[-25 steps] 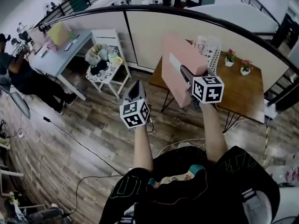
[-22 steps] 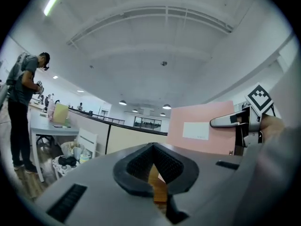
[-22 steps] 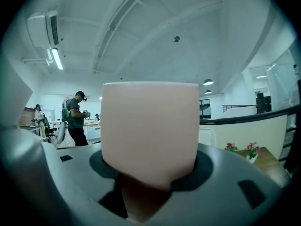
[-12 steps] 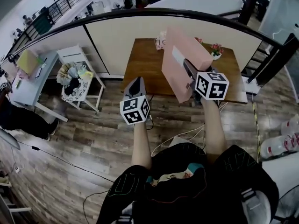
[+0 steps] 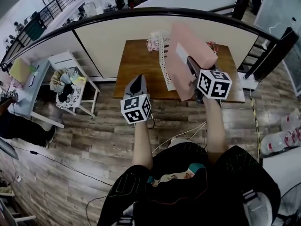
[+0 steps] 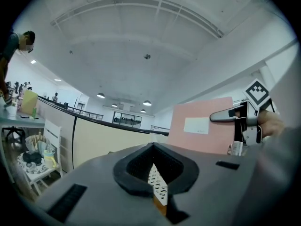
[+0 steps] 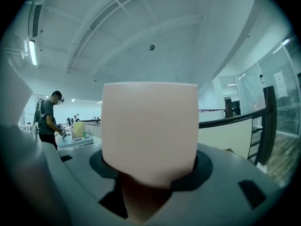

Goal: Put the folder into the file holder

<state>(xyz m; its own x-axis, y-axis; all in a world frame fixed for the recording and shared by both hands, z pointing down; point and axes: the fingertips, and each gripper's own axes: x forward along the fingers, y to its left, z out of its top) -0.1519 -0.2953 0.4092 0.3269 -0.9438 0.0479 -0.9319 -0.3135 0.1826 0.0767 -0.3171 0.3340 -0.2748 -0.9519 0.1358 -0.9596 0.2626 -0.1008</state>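
My right gripper [image 5: 190, 73] is shut on a pink folder [image 5: 184, 55], which I hold upright and on edge over the brown table [image 5: 136, 65]. The folder's edge fills the right gripper view [image 7: 149, 131], clamped in the jaws [image 7: 146, 192]. A white perforated file holder [image 5: 163, 56] stands on the table just left of the folder. My left gripper [image 5: 138, 84] hangs shut and empty before the table's front edge. In the left gripper view the holder [image 6: 157, 185] shows through the notch of the jaws, and the folder [image 6: 200, 126] and right gripper [image 6: 235, 117] are at the right.
A pink-and-white cup [image 5: 153, 43] and a flower pot [image 5: 214, 46] stand at the table's back, against a cream partition [image 5: 99, 44] topped by a black rail. A white chair [image 5: 70, 79] piled with things stands left. Cables [image 5: 188, 135] lie on the wooden floor.
The table has come nearer and to the middle of the head view. The file holder now shows beside the folder. Both grippers keep their poses; the right still holds the folder.
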